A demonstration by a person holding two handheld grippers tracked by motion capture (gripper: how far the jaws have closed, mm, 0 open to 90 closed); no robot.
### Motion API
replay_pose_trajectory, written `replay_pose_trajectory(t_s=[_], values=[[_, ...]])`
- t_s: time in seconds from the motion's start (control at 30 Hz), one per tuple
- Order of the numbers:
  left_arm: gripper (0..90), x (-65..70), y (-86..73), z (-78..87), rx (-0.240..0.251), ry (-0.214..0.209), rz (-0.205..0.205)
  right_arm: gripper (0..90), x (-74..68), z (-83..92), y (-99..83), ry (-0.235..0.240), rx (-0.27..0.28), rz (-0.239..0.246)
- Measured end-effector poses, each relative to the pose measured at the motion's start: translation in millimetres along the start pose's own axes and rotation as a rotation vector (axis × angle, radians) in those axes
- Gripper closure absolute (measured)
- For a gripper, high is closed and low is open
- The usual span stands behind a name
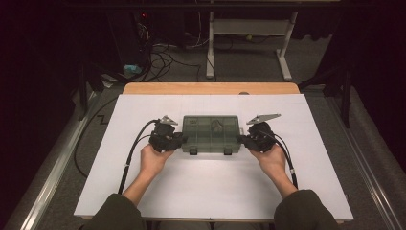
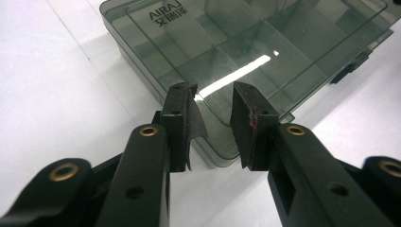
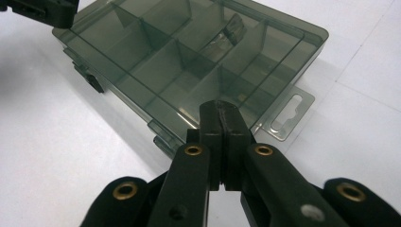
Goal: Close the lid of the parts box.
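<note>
A smoky see-through compartment box point(image 1: 210, 134) with its lid down lies in the middle of the white table point(image 1: 306, 167). My left gripper point(image 1: 181, 140) sits at the box's left end. In the left gripper view its jaws point(image 2: 215, 92) stand apart over the near corner of the box point(image 2: 265, 42), and the pads press on nothing. My right gripper point(image 1: 241, 140) is at the box's right end. Its jaws point(image 3: 221, 106) are shut together with nothing between them, tips at the edge of the box point(image 3: 165, 56) beside the hang tab point(image 3: 288, 111). A small dark item point(image 3: 231, 30) lies in one far compartment.
Two latches point(image 1: 193, 151) point(image 1: 228, 151) face the person on the box's near side. A wooden strip point(image 1: 210, 88) runs along the table's far edge. Beyond it are floor cables point(image 1: 163, 57) and a white desk frame point(image 1: 249, 28). Bare white surface surrounds the box.
</note>
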State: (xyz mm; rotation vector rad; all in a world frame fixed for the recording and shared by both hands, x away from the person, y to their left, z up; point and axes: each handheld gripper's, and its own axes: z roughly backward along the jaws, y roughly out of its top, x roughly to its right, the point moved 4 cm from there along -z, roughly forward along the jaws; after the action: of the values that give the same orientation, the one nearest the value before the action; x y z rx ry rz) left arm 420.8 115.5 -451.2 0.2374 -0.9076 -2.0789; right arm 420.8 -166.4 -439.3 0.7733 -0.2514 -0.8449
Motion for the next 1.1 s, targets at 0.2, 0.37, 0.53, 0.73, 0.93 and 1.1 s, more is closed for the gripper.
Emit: replay_pose_trajectory(t_s=[0.2,0.37,0.53,0.73,0.93,1.1], values=[[68.3,0.6,0.3,-0.1,0.003,0.013,-0.012,90.0,-0.4,-2.8,-2.3,-0.001,-0.01,0.005],[68.5,1.1,0.3,-1.2,0.001,0.024,-0.022,90.0,-1.3,-3.5,-2.3,-0.016,-0.008,0.024],[68.3,-0.5,1.1,-1.5,-0.006,0.012,-0.021,90.0,0.9,-7.8,0.6,-0.03,0.004,0.014],[68.4,0.2,1.1,-2.4,-0.001,0.026,-0.025,90.0,0.9,-8.7,0.8,-0.036,0.006,0.01],[68.9,0.2,1.5,-2.9,0.002,0.03,-0.024,90.0,0.2,-8.5,0.8,-0.028,0.001,0.01],[69.5,-0.2,2.2,-6.9,-0.019,0.048,-0.029,90.0,-0.8,-15.7,3.9,-0.026,0.001,0.007]])
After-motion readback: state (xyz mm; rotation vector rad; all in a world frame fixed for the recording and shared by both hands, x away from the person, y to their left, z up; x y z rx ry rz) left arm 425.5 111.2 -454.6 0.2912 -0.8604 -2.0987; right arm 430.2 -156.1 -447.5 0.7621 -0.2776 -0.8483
